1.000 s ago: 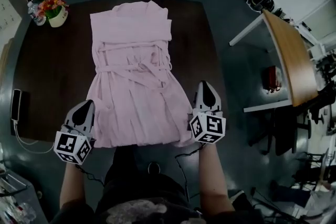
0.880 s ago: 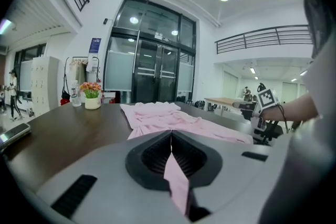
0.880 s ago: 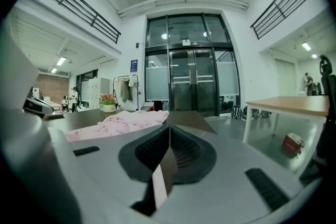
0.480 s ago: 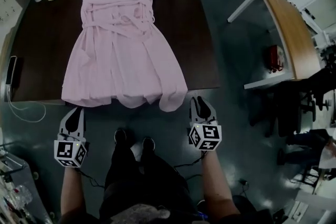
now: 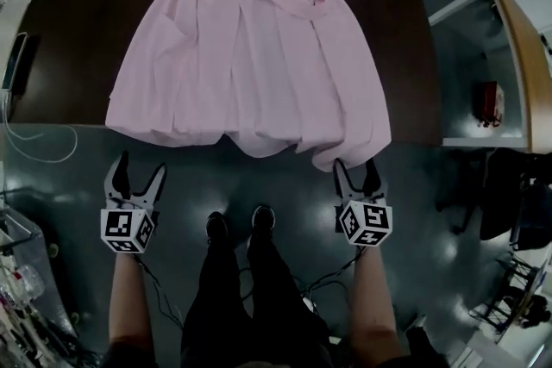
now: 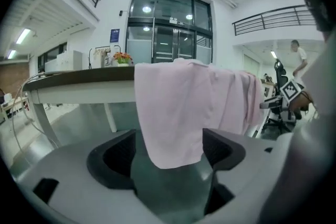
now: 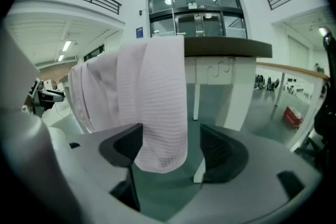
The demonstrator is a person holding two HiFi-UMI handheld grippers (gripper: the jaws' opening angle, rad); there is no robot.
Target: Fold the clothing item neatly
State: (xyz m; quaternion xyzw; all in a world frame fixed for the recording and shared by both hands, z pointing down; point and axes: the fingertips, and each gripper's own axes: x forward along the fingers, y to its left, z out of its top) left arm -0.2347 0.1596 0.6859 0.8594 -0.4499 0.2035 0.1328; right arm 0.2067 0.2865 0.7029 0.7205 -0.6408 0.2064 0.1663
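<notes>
Both grippers [image 5: 140,168] [image 5: 356,168] have dropped below the dress [image 5: 250,56], fingers just opened.

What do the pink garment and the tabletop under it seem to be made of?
Pink garment: soft matte cloth, probably a waffle or ribbed weave; a fine grid texture shows in the right gripper view, and it drapes limply over the edge. Tabletop: dark brown, smooth, possibly wood or laminate; grain cannot be made out.

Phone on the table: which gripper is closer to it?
Left. The left gripper is on the phone's side; the right gripper is across, past the dress.
</notes>
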